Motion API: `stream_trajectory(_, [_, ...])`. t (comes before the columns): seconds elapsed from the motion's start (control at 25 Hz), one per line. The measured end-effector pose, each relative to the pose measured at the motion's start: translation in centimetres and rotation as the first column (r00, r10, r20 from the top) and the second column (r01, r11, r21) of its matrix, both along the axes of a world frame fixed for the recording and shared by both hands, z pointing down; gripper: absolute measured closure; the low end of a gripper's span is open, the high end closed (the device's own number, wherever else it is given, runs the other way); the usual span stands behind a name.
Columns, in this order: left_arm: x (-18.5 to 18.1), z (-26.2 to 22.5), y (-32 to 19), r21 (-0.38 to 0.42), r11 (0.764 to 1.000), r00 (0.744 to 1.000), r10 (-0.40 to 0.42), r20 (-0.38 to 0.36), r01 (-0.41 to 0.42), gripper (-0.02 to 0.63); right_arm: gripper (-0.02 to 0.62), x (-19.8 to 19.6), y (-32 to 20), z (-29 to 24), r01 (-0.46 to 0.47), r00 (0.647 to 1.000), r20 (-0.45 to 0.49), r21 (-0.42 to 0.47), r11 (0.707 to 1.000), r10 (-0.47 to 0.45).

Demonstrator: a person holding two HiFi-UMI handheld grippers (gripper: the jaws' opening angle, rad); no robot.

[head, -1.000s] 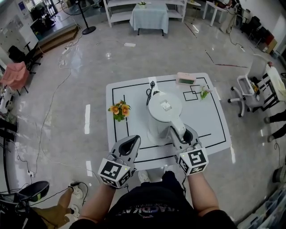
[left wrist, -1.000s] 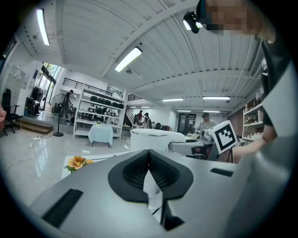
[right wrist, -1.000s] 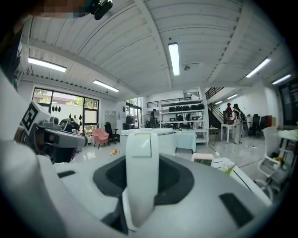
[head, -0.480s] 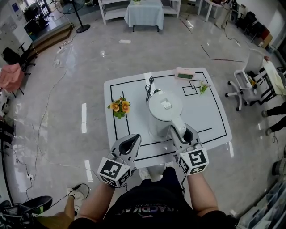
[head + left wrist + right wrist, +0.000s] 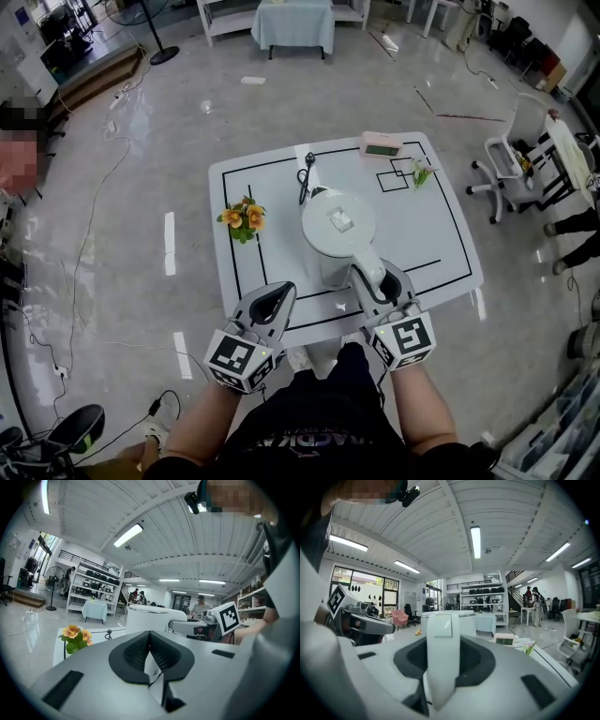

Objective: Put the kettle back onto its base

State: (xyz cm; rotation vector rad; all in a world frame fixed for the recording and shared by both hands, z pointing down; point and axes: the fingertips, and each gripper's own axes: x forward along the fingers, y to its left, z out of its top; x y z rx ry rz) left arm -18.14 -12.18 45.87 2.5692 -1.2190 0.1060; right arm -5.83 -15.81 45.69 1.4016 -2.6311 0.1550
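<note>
The white kettle [image 5: 335, 230] stands upright in the middle of the white table [image 5: 431, 234]. My right gripper [image 5: 378, 284] is shut on its white handle [image 5: 367, 269], which fills the gap between the jaws in the right gripper view [image 5: 442, 653]. A black cord [image 5: 305, 181] lies just beyond the kettle. No base shows; the kettle hides whatever is under it. My left gripper [image 5: 273, 302] hovers at the table's near edge, left of the kettle, shut and empty [image 5: 150, 654]. The kettle body [image 5: 146, 618] shows ahead and to its right.
An orange flower bunch [image 5: 242, 217] sits at the table's left. A pink clock [image 5: 382, 144] and a small flower sprig [image 5: 419, 172] sit at the far right corner. Black lines mark the tabletop. An office chair [image 5: 506, 159] stands to the right.
The head view has drifted, so the table sits a little further left and up in it. The kettle and both grippers keep about the same places on the table.
</note>
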Motion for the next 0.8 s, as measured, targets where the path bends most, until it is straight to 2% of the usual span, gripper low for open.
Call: stream_trajectory(0.8, [0.0, -0.1, 0.7, 0.001, 1.000, 1.000, -0.020, 0.001, 0.020, 0.601, 0.474, 0.2, 0.4, -0.2, 0.022, 1.000, 0.021, 0.044, 0.999, -0.023])
